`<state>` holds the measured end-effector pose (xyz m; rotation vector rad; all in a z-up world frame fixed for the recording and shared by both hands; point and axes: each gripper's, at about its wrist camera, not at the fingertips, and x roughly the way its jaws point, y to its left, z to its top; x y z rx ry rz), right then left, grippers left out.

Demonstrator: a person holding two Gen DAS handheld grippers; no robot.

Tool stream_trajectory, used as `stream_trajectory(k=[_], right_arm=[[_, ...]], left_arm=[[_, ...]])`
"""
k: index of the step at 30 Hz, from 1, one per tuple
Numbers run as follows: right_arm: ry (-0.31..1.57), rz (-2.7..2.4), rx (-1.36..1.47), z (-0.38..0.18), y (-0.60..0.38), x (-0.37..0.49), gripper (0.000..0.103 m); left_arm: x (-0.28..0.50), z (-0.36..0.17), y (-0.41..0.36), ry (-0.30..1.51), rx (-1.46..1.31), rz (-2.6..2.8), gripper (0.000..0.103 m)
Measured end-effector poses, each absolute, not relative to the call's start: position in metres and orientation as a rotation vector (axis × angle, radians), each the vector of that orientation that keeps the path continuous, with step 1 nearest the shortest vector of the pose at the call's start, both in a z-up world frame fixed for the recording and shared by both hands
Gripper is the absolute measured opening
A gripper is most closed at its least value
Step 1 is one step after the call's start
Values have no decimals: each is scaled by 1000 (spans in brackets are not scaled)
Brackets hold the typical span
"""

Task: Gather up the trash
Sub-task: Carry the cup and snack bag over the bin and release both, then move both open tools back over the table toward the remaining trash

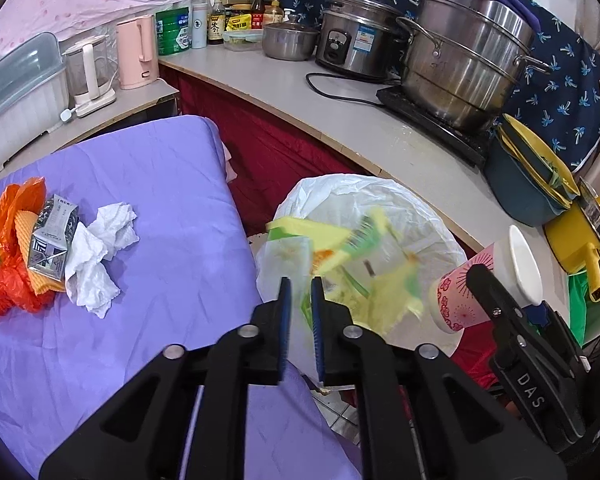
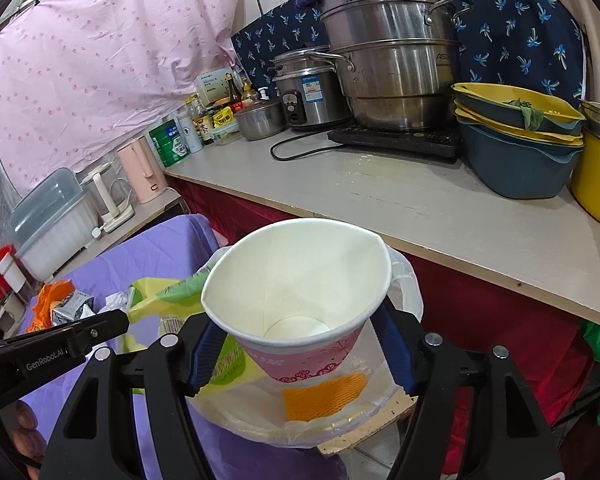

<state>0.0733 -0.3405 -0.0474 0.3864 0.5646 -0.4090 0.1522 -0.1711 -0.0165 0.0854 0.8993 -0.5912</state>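
Pink floral paper cup (image 2: 300, 300), purple sheet (image 1: 172, 184)

Left gripper (image 1: 300, 292) over bin bag (image 1: 428, 216), jaws narrowly apart, nothing between them. Blurred yellow-green wrapper (image 1: 340, 240) within bag mouth. Right gripper (image 1: 500, 300) clamped on pink paper cup (image 1: 484, 284) beside bag. Orange bag (image 1: 4, 280), carton (image 1: 52, 240), crumpled tissue (image 1: 100, 248) lying together on purple cloth (image 1: 160, 320).

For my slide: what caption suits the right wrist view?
Right tool holds a paper cup above the lined trash bin.
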Motion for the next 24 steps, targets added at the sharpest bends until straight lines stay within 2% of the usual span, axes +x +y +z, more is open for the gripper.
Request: stream_trajectory(k=[2,4,14,24], right_arm=[[562,-413,383,-48,-339,74,68],[562,-406,381,-48,-339,76,69],[552,-396,380,-44,-336,77,70],[538,-372,363,-32,-321,77,70]], left_arm=[[152,-14,-170,885,79,-582,41],[151,-10,-168,857,70,-573,49],[156,-2,-155,849,44,-549,57],[155,5,-142,833,36,-534,57]])
